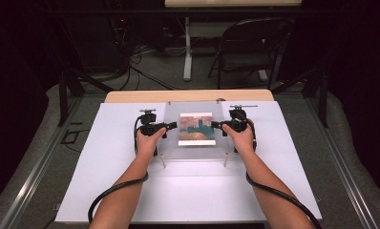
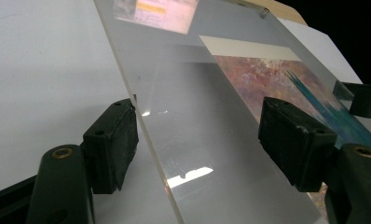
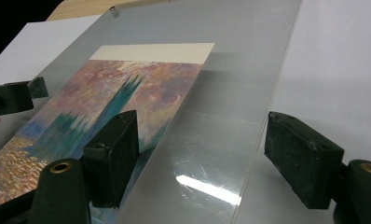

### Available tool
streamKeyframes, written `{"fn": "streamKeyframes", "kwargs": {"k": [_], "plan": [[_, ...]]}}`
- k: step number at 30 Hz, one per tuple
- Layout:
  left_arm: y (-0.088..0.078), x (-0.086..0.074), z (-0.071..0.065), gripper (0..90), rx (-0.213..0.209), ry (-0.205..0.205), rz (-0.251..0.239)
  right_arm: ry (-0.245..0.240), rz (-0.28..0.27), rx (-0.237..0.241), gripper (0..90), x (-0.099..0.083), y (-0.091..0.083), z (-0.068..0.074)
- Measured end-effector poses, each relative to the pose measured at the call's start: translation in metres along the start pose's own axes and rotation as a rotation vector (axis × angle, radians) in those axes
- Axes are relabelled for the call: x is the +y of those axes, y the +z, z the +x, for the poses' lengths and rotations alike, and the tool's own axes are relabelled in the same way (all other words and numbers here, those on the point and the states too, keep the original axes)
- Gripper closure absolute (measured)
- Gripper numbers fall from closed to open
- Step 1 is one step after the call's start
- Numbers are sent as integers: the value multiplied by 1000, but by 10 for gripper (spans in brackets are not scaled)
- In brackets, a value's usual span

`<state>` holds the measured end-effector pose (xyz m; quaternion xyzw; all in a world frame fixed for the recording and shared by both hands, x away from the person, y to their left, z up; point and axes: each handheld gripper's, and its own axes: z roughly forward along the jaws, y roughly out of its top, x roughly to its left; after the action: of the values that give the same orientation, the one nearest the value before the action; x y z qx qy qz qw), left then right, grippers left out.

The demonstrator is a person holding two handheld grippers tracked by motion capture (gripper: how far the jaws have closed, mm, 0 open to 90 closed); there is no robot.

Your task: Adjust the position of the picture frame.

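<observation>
Jaws of your left gripper [image 1: 171,126] and right gripper [image 1: 217,125] gape astride the acrylic sheet's [image 1: 195,150] side edges; next, pinch evenly.

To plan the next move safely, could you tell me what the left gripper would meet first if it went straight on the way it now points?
Probably the clear acrylic sheet: its edge already lies between the left gripper's open fingers, so its base would likely meet that edge.
</observation>
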<state>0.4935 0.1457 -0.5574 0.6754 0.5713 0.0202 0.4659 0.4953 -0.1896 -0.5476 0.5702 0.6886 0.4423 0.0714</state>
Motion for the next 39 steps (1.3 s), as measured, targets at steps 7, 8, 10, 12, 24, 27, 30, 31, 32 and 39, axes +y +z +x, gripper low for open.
{"fn": "streamKeyframes", "kwargs": {"k": [7, 8, 10, 12, 24, 27, 30, 31, 32, 39], "plan": [[0, -2, -1, 289, -2, -11, -7, 44, -5, 24, 252, -3, 3, 1], [1, -2, -1, 289, -8, -19, -9, 43, -5, 23, 250, -3, 3, 1], [1, -3, 0, 294, -10, -22, -11, 43, -5, 22, 250, -3, 3, 1], [1, -3, -1, 294, -10, -23, -13, 42, -6, 21, 250, -4, 3, 1], [1, -5, -2, 323, 12, -52, -42, 54, -35, -3, 252, -6, 4, 5], [1, -5, -2, 334, 13, -61, -52, 56, -35, -6, 255, -6, 3, 5], [2, -6, -3, 339, 22, -69, -64, 58, -49, -14, 264, -7, 4, 6], [2, -6, -3, 338, 23, -68, -66, 59, -54, -16, 266, -7, 4, 6], [2, -6, -3, 338, 23, -68, -67, 61, -53, -18, 267, -7, 4, 6], [2, -7, -3, 339, 19, -65, -72, 72, -66, -20, 283, -8, 3, 6]]}}
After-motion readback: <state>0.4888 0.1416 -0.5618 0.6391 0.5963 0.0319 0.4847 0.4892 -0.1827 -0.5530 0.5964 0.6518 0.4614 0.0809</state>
